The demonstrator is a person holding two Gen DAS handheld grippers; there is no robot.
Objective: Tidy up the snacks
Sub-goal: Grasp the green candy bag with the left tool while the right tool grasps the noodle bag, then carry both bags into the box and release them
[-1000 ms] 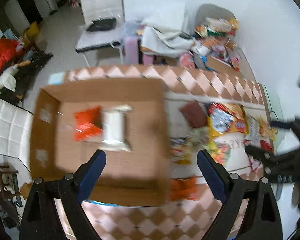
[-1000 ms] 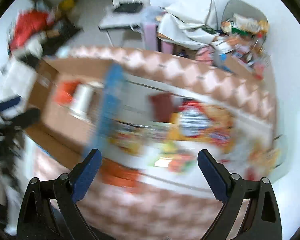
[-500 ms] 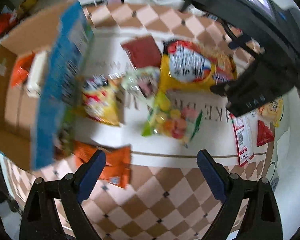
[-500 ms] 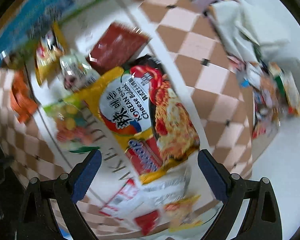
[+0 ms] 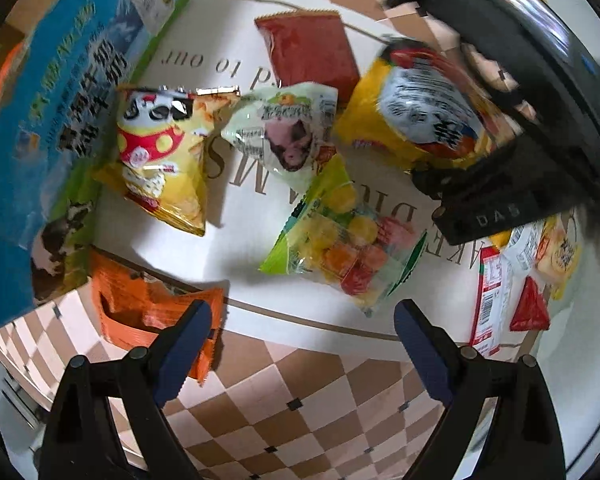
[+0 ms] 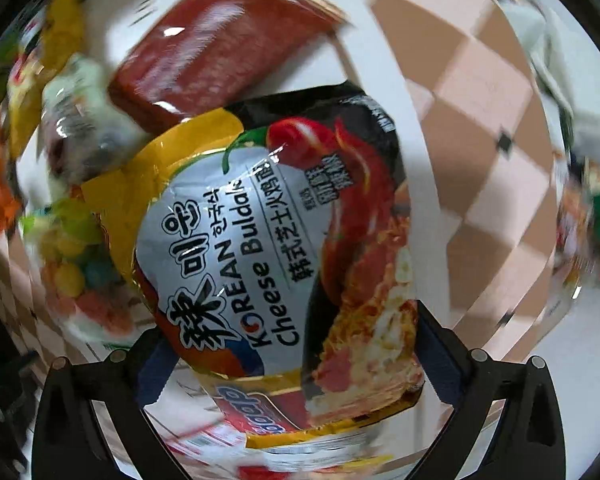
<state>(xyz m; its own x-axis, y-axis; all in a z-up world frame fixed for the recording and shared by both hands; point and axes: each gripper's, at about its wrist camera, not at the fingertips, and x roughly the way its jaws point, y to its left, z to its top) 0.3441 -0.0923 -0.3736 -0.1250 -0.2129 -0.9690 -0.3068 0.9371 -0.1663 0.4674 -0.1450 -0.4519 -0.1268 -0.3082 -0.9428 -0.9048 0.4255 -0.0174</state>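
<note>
The right tongs (image 6: 288, 364) are opening, straddling the Cheese Buldak noodle pack (image 6: 268, 248) on the tabletop (image 5: 300, 412); the left tongs (image 5: 300, 344) hang released above the candy bag (image 5: 340, 248).

Noodle pack (image 6: 284, 240) yellow, black, red; flat packet (image 5: 310, 50) dark red; tablecloth (image 5: 284, 400) brown-pink checked

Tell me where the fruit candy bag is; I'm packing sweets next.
Left wrist view, centre: the fruit candy bag lies on the white mat, beside the yellow chips bag.
</note>
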